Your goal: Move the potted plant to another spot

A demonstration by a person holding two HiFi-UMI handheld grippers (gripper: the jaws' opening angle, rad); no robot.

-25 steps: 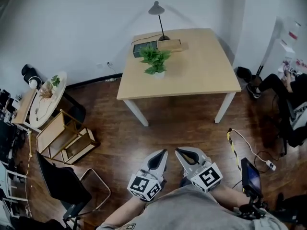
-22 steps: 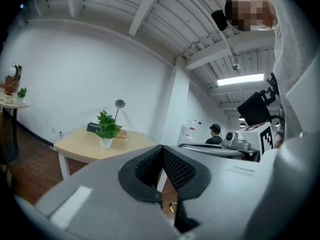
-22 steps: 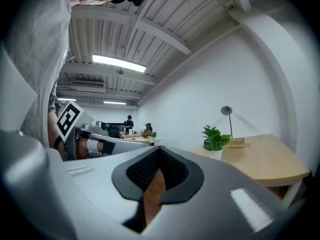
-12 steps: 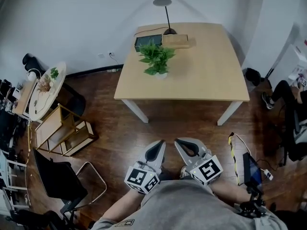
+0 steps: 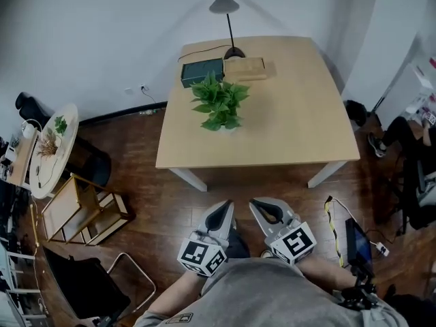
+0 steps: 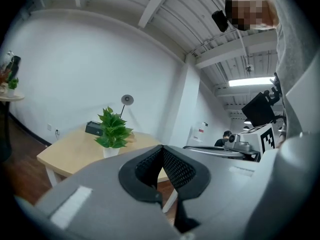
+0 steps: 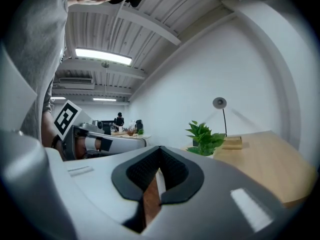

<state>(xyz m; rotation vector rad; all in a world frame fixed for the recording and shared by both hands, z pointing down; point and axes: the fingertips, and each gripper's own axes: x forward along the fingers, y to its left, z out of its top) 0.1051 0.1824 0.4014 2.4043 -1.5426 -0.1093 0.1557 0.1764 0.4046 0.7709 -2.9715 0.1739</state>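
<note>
A leafy green potted plant [image 5: 219,105] in a small white pot stands on the light wooden table [image 5: 300,128], left of its middle. It also shows in the left gripper view as the plant [image 6: 113,131] and in the right gripper view as the plant [image 7: 204,138]. My left gripper [image 5: 223,210] and right gripper [image 5: 262,208] are held side by side over the wood floor, well short of the table's near edge. Both are shut with nothing between their jaws.
Behind the plant on the table are a dark box [image 5: 201,71], a wooden block [image 5: 249,68] and a desk lamp [image 5: 225,12]. A round side table [image 5: 50,152], a wooden rack [image 5: 82,210] and a chair [image 5: 88,285] stand at the left. Cables and a screen [image 5: 355,247] lie at the right.
The table and plant have drawn nearer and lower in the head view as I walked toward them. Both grippers stay shut, side by side.
</note>
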